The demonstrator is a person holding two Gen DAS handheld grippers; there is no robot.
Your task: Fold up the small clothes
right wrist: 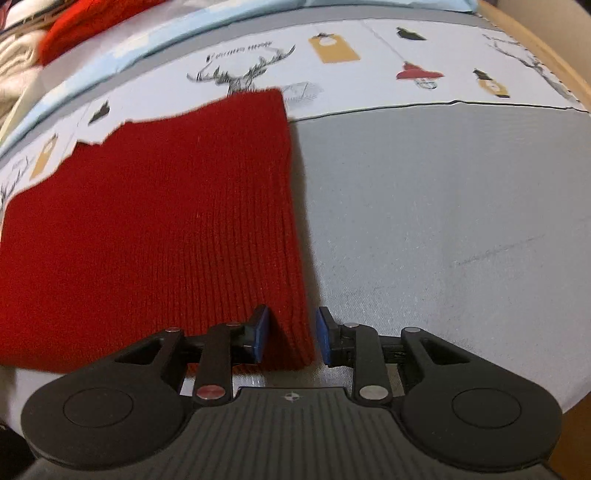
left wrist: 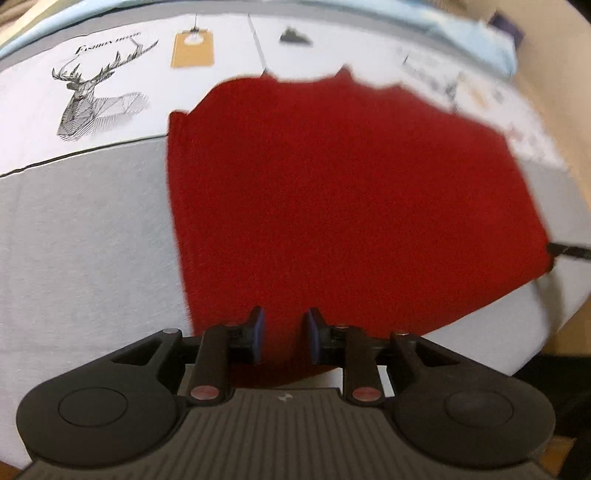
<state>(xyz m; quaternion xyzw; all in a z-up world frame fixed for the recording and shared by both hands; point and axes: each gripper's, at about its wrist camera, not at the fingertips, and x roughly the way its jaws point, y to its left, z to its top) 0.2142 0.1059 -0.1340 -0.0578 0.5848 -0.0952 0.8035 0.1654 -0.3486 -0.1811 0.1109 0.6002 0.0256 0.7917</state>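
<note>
On the grey part of the counter (right wrist: 443, 206), spread flat: a red knit garment (right wrist: 166, 229), far edge reaching onto the printed strip with the deer drawing (left wrist: 92, 107) and tag pictures. Ribbed side edge running straight toward the right tool (right wrist: 290, 334), near corner lying between the blue pads (right wrist: 260, 334), which stand a little apart and not pressed on the cloth. Likely lined up that way to pinch the corner for a fold. Left tool (left wrist: 283, 334) poised over the near hem of the same garment, blue pads (left wrist: 260, 334) narrowly parted, red cloth seen through the gap; no clamping visible, though motion blur softens that view. One tool at each end of the near hem suggests a lift and carry toward the far edge, halving the piece. Judged early in the fold: garment flat, not yet doubled over. Risk: loose knit slipping from a shallow pinch, corners landing uneven. Beyond the counter, blurred red and pale cloth (right wrist: 74, 26), perhaps more clothes.
</note>
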